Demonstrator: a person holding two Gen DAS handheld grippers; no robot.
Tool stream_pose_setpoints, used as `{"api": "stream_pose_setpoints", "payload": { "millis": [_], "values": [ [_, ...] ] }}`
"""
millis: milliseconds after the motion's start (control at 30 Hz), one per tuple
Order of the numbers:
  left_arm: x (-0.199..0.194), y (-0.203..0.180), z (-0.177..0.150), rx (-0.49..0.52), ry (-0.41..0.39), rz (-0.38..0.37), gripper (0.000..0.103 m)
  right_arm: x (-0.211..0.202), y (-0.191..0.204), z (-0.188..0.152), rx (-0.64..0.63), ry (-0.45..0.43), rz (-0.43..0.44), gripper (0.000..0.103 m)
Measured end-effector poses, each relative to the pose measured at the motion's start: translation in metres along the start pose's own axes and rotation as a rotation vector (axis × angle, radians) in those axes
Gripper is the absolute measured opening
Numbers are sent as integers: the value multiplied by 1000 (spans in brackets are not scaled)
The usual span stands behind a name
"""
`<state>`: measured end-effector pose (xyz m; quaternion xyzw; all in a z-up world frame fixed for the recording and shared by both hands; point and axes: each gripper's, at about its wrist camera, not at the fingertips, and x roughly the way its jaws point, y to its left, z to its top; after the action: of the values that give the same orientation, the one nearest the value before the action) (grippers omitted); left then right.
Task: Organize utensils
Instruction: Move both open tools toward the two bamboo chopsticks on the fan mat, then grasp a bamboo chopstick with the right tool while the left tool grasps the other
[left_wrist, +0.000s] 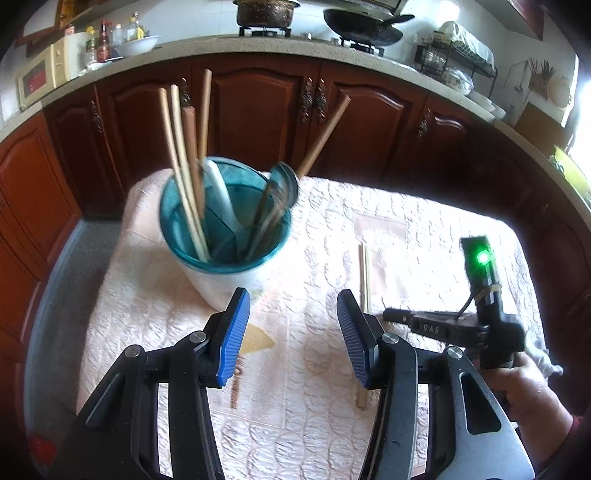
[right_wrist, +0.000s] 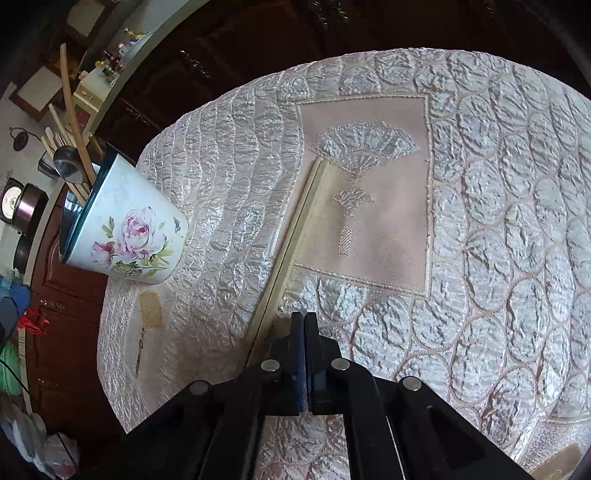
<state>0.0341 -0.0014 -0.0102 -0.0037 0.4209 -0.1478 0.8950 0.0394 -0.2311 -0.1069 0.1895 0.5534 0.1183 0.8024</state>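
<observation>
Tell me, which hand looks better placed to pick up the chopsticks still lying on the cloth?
Probably the right: its tongs, though shut empty, sit right beside the chopsticks. The left tongs are open but hover nearer the holder.

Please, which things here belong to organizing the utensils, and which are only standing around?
Job:
- white floral ceramic holder with teal inside, already holding chopsticks and spoons
- pale wooden chopstick pair lying on the quilted cloth

Bystanders:
- black wok on the stove
- cream microwave
</observation>
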Motion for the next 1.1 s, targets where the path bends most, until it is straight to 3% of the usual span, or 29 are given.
{"api": "stream_pose_setpoints", "payload": {
  "millis": [133,333,600,1000,1100],
  "values": [
    [4,-5,-1,1,11,-11,48,-10,-1,2,23,-9,78,3],
    [-2,-2,1,1,1,-2,48,14,8,11,16,20,32,3],
    [5,1,-3,-22,24,-5,48,17,-9,19,114,5,144,4],
    [39,-17,-12,-24,108,-75,48,-33,-30,-17,61,-36,97,0],
    [45,-23,-16,-22,124,-82,48,-26,-28,-11,95,-8,128,21]
  ]
}}
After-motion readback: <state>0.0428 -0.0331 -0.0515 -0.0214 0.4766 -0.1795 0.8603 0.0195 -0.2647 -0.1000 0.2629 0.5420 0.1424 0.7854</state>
